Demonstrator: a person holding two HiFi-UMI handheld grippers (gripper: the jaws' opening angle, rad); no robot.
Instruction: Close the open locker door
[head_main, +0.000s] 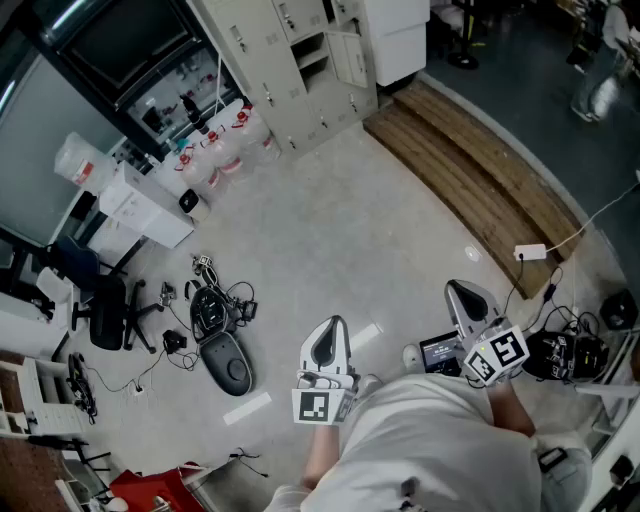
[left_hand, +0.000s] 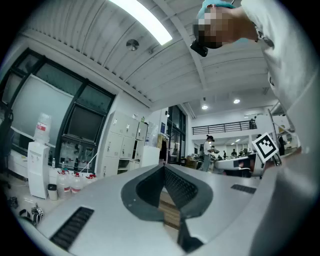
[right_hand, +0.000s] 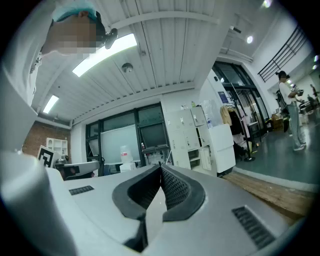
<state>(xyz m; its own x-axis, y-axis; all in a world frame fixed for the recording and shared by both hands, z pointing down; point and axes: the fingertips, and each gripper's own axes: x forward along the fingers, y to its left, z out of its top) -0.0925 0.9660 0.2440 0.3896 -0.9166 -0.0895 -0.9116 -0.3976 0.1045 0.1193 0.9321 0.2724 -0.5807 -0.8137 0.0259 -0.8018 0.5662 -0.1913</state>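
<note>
- The open locker door (head_main: 352, 58) is far away across the floor. It hangs out just right of its hole in the grey lockers (head_main: 285, 90).
- Both grippers are near the person and held level, pointing toward the lockers. I think that is to get ready to walk over and push.
- The left gripper (left_hand: 164, 165) is pressed together with nothing in it.
- The right gripper (right_hand: 161, 165) is pressed together and empty too.
- I can read no words. Each gripper only has a black-and-white square marker (head_main: 312, 406).
</note>
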